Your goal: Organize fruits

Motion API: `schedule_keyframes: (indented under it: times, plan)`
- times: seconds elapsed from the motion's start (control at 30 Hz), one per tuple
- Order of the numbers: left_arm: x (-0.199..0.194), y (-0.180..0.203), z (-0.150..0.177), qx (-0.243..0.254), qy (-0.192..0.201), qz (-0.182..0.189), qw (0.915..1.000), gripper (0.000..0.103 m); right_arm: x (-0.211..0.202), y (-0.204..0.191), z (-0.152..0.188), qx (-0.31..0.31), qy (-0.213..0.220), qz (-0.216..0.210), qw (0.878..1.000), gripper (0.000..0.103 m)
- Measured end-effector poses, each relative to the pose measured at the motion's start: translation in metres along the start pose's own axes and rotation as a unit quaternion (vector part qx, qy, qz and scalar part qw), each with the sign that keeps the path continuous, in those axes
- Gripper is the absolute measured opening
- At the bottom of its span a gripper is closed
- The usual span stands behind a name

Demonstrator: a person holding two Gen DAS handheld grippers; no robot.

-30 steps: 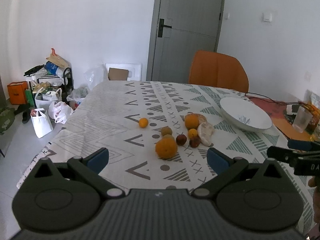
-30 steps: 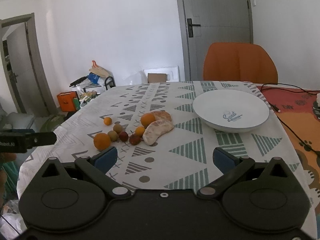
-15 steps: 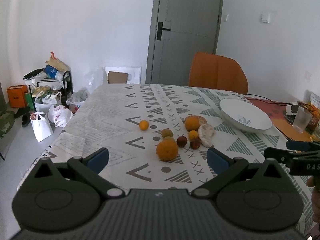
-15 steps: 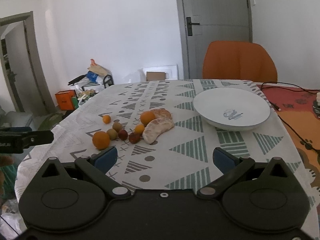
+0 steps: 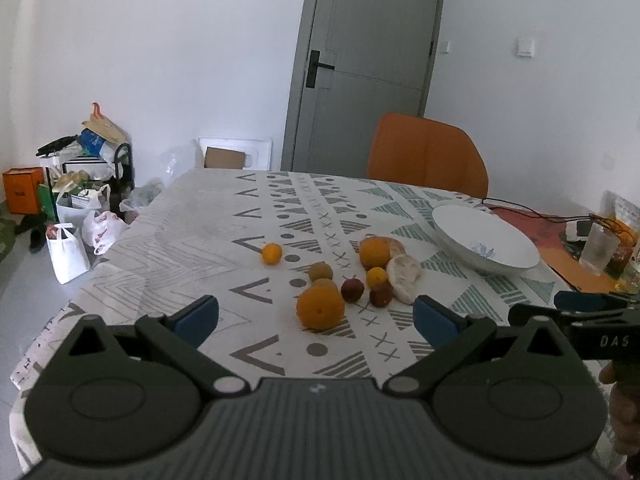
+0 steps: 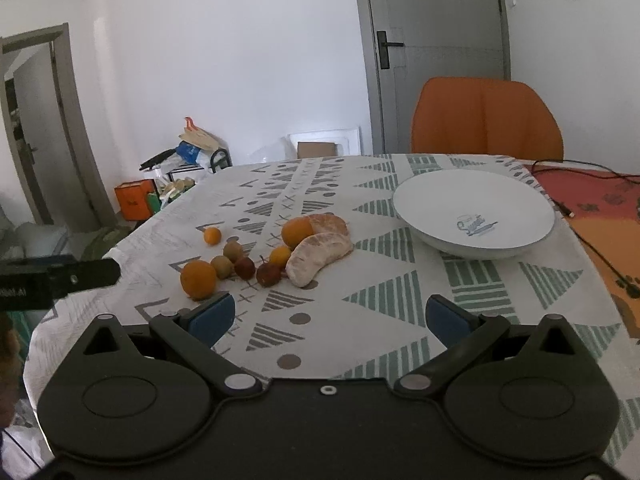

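Several fruits lie in a loose cluster on the patterned tablecloth: a big orange (image 5: pixel 320 307) (image 6: pixel 198 279) nearest me, two brown kiwis (image 5: pixel 321 271) (image 6: pixel 222 266), two dark red fruits (image 5: pixel 352 290) (image 6: pixel 244 267), small oranges (image 5: pixel 271 253) (image 6: pixel 212 235), another orange (image 5: pixel 374 252) (image 6: pixel 297 232) and peeled pomelo segments (image 5: pixel 404 274) (image 6: pixel 318 253). A white bowl (image 5: pixel 482 241) (image 6: pixel 474 212) stands empty to their right. My left gripper (image 5: pixel 316 316) is open just short of the big orange. My right gripper (image 6: pixel 330 318) is open over bare cloth, short of the pomelo.
An orange chair (image 5: pixel 426 156) (image 6: pixel 486 118) stands at the table's far side. A cable (image 6: pixel 592 248) and a glass (image 5: pixel 598 249) lie on the orange mat at the right. Bags and boxes (image 5: pixel 76 208) crowd the floor on the left.
Both grippers have drifted slightly; the fruit cluster sits a little lower and nearer in both views. Nothing was grasped or moved on the table.
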State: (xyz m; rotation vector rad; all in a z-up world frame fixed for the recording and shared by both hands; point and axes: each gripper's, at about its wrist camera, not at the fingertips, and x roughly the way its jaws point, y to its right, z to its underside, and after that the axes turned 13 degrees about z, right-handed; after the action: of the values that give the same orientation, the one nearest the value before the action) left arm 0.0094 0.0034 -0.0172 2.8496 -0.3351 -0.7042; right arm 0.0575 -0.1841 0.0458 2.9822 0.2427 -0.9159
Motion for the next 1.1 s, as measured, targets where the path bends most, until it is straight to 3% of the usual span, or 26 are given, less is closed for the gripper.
schedule_keyframes:
  times: [0.33, 0.53, 0.7, 1.03, 1.1]
  plan:
    - [0.032, -0.015, -0.001, -0.013, -0.003, -0.005, 0.9999, 0.100, 0.032, -0.002, 0.000, 0.006, -0.023, -0.014, 1.000, 0.103]
    - [0.051, -0.021, 0.001, -0.015, -0.020, 0.006, 0.9997, 0.088, 0.053, -0.002, -0.003, 0.019, -0.038, -0.003, 0.999, 0.103]
    - [0.067, -0.024, 0.004, -0.023, -0.037, 0.017, 0.9989, 0.070, 0.070, -0.002, -0.005, 0.032, -0.047, -0.010, 0.998, 0.103]
    - [0.093, -0.032, 0.009, -0.038, -0.065, 0.026, 0.9968, 0.057, 0.095, -0.009, -0.009, 0.040, -0.053, -0.013, 0.998, 0.098]
    - [0.099, -0.033, 0.009, -0.039, -0.070, 0.029, 0.9964, 0.044, 0.101, -0.012, -0.010, 0.039, -0.058, -0.016, 0.997, 0.093]
